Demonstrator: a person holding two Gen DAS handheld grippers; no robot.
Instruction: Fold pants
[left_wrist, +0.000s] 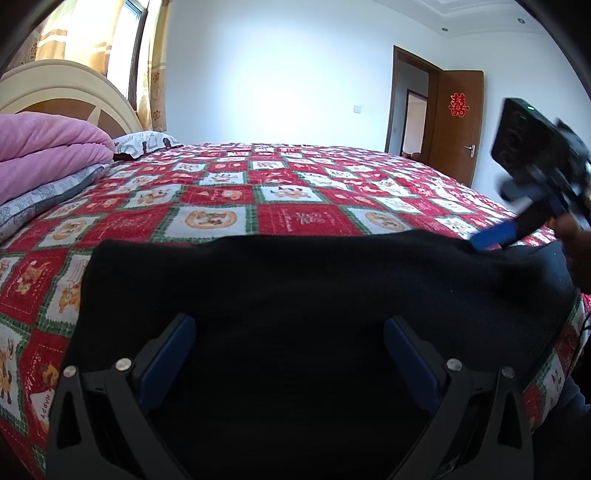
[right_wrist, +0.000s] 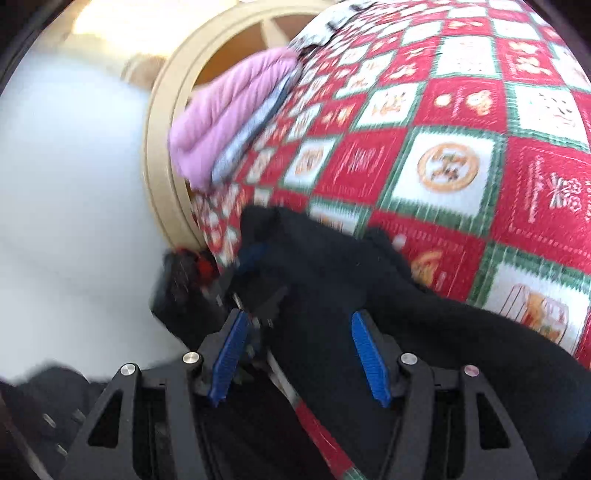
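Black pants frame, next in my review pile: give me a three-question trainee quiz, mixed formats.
1. True or false: the black pants lie on the checked bedspread.
2. The left gripper jaws stand: A) open B) shut flat together
3. Fill in: the folded blanket near the headboard is ____.

Key: 1 true; 2 A; 3 pink

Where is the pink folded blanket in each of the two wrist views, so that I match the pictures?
Left wrist view: the pink blanket lies at the far left edge, on a grey quilt, below the cream headboard.
Right wrist view: the pink blanket sits upper centre-left, tilted, against the same headboard.
Shared landmark: the red checked bedspread, with the black pants on it.
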